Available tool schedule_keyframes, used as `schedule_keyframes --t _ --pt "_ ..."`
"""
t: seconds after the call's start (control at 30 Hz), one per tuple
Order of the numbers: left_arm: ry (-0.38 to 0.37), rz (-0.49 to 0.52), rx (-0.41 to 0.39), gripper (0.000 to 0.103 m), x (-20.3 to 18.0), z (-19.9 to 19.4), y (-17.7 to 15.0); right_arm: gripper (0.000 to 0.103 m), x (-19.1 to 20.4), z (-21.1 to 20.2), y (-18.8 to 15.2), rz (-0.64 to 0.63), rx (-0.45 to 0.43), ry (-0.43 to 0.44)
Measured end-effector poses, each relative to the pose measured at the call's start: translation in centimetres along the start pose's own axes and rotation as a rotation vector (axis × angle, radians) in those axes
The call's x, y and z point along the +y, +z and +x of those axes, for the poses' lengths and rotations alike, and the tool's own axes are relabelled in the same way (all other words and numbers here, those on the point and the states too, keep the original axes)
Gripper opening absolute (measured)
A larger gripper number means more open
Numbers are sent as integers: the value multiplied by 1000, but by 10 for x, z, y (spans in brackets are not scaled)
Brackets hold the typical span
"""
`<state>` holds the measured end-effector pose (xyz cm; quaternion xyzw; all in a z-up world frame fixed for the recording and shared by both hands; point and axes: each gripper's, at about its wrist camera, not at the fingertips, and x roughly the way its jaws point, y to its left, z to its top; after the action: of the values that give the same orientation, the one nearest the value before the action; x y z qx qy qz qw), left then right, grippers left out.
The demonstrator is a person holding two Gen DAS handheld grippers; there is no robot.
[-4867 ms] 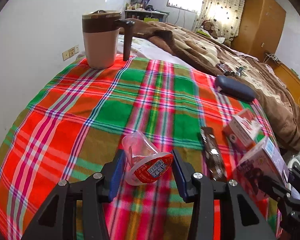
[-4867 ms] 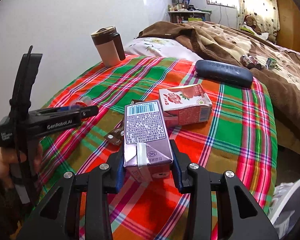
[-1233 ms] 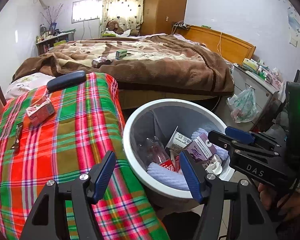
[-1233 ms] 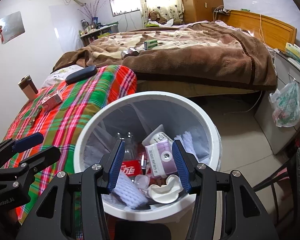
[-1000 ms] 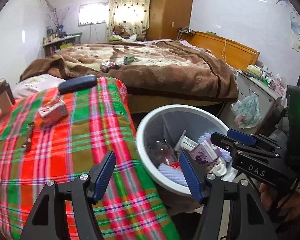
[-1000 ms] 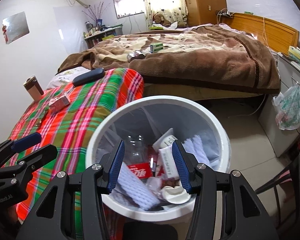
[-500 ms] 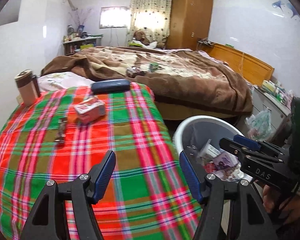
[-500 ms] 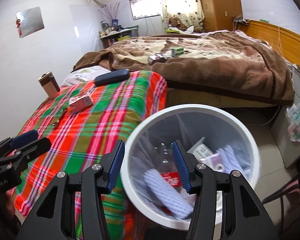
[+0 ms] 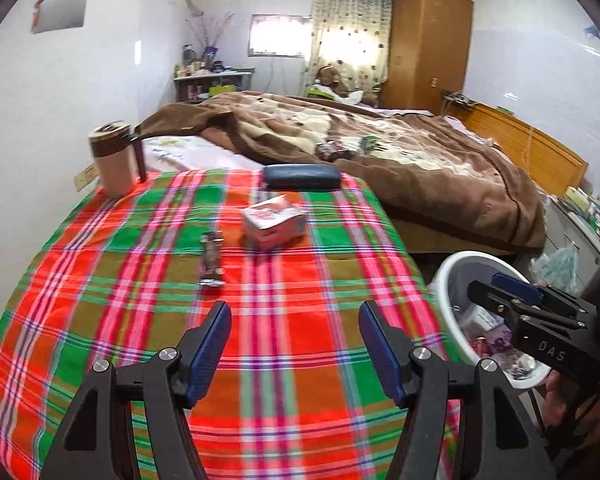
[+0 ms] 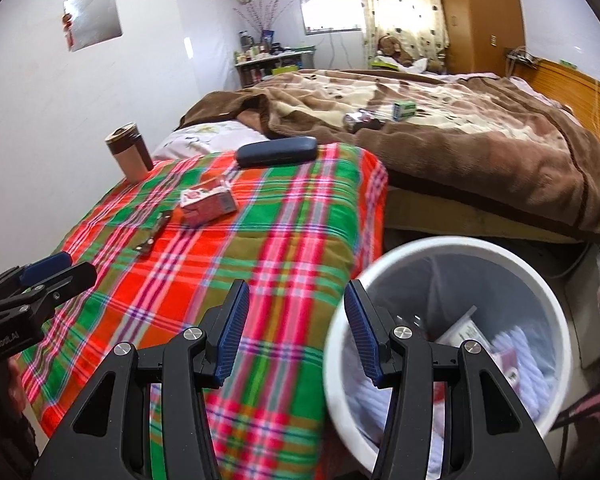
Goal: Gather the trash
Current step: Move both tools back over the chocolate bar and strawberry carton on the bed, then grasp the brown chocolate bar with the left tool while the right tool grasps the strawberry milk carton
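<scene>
The left tool [image 9: 294,344] is matte black, with two angular arms that carry triangular cut-outs and end in fingers [image 9: 212,344] faced with ribbed blue pads. A round silver screw head sits at each joint, two on either arm. The right tool [image 10: 294,330] is built the same way: black arms, silver screws, blue ribbed pads. Seen from the side in the left wrist view, its black body bears the white letters "DAS". The left tool's body, at the edge of the right wrist view, carries white lettering that begins "GenRobot".
</scene>
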<state>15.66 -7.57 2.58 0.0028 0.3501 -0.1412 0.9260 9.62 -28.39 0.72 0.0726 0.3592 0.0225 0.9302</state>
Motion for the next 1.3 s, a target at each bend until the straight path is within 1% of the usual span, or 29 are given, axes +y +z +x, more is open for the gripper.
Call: schedule_keyframes --t 0.17,0.43,0.73,1.0,1.13,1.23,1.3 --pt "48 -31 10 66 28 9 4 51 12 13 9 -23 7 26" --pt "81 -98 40 66 64 28 7 51 24 34 20 -37 34 50" --pt "78 -117 69 66 73 62 15 51 39 62 36 -62 63 51" --pt "76 -127 125 66 83 104 25 51 46 91 53 -61 92 58" --pt "85 -106 163 66 86 126 28 51 47 104 60 -41 107 71" --pt "81 -81 169 66 88 138 33 51 51 115 64 -34 117 99" --pt "91 -83 198 66 93 149 36 51 53 121 66 -26 127 119"
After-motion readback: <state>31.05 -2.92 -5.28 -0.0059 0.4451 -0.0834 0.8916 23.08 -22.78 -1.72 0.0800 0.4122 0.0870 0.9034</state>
